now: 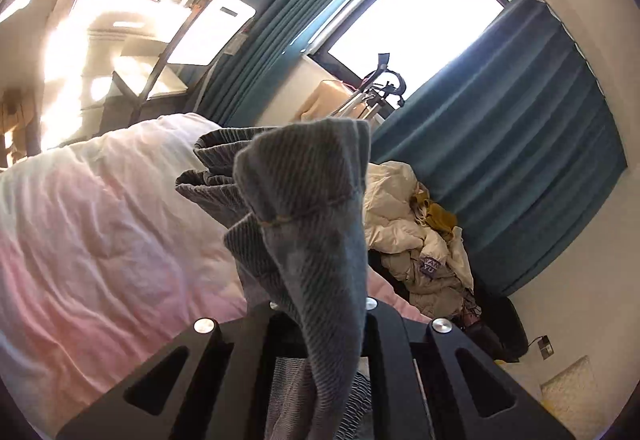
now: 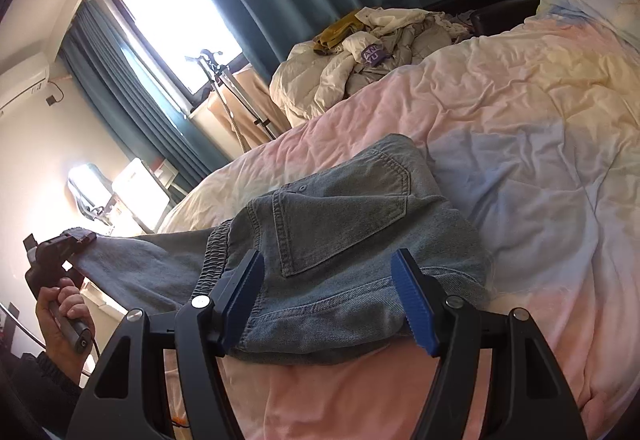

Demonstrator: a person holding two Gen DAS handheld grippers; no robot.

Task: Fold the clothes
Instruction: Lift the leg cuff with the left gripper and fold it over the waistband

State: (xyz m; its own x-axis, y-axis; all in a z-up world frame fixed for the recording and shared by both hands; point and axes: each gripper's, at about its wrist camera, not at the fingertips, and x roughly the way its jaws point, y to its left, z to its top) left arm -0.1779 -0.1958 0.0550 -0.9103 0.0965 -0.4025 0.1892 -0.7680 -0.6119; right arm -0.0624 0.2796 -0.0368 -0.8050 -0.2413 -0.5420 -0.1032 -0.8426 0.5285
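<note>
One pair of jeans (image 2: 340, 240) on the bed (image 2: 520, 168), part folded: seat and pockets lying flat on the quilt, one leg lifted off to the side. Left gripper (image 2: 82, 238) pinched tight on that leg's hem, cloth bunched between its jaws and raised above the bed. Right gripper (image 2: 336, 300) wide apart, straddling the waist end, pads not pressing. Probably midway through: leg not yet laid over, final folds to come. Heap of other clothes (image 2: 360, 52) beyond the bed, unfolded.
</note>
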